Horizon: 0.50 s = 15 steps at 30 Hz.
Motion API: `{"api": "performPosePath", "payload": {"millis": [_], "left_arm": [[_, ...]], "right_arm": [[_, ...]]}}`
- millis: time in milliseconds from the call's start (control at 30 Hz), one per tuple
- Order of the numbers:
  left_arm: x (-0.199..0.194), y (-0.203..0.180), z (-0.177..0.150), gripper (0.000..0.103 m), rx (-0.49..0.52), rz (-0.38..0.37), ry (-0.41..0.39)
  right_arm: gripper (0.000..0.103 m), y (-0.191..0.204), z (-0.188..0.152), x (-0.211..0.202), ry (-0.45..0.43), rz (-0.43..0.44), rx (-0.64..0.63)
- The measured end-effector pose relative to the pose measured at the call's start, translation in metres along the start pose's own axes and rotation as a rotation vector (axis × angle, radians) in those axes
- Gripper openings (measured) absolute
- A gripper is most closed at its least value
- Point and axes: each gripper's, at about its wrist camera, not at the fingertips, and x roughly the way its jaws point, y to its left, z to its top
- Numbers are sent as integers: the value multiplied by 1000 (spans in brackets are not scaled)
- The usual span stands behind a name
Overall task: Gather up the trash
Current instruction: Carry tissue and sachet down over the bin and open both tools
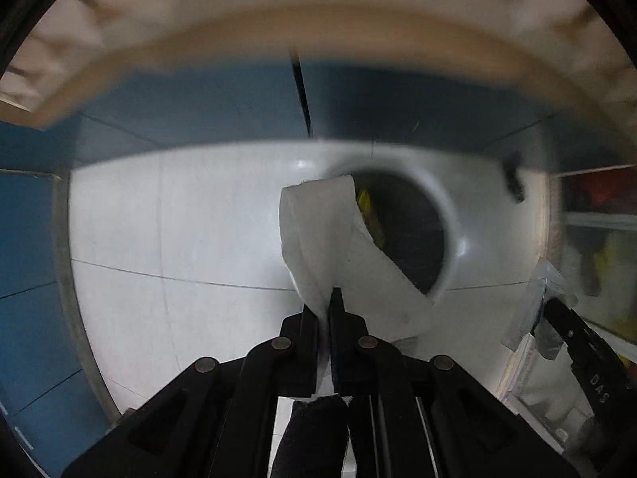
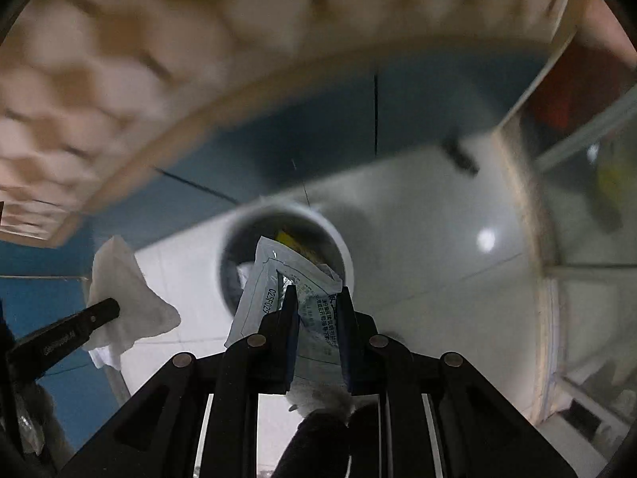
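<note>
While both of your grippers point down at the floor, a round white bin [image 1: 446,215] sits below them as the landmark, its dark mouth open and a yellow scrap [image 1: 364,203] lying inside. Your left gripper [image 1: 324,310] has its jaws pressed together on a white tissue [image 1: 318,239]; the tissue fans out past the fingertips and covers the near left edge of the bin's mouth. Your right gripper [image 2: 316,302] has its jaws clamped on a silvery printed wrapper [image 2: 274,279], and the wrapper's far end reaches over the near side of the bin's mouth. Seen from the right wrist, the tissue hangs to the left of the bin, clear of its rim, with one black left finger [image 2: 79,326] across it. Seen from the left wrist, the wrapper hangs to the right of the bin, apart from it. Pale floor tiles [image 1: 179,219] surround the bin, a blue wall [image 1: 199,107] rises just behind it, and a blurred beige edge [image 1: 318,28] overhangs the wall.
</note>
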Motion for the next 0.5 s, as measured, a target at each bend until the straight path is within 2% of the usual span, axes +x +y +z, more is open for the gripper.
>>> {"api": "performPosePath", "payload": {"millis": [67,133,233,433,500], "left_arm": [[48,-3,0,2,4,8,36],[79,-4,1,2,1,9,65],[115,-2,1,2,-1,16,95],[128,1,3,4,-14,11,123],[125,2,4,8,-19,-1,125]], "right_arm": [[18,-8,-2,58,39,-23,-15],[18,-11,-5,107,67,-49,-50],[18,-13,-10,151,94,-69,-82],[18,-6,-12,196,127,-63,-97],[19,-6,-11,198,134,-53,-97]]}}
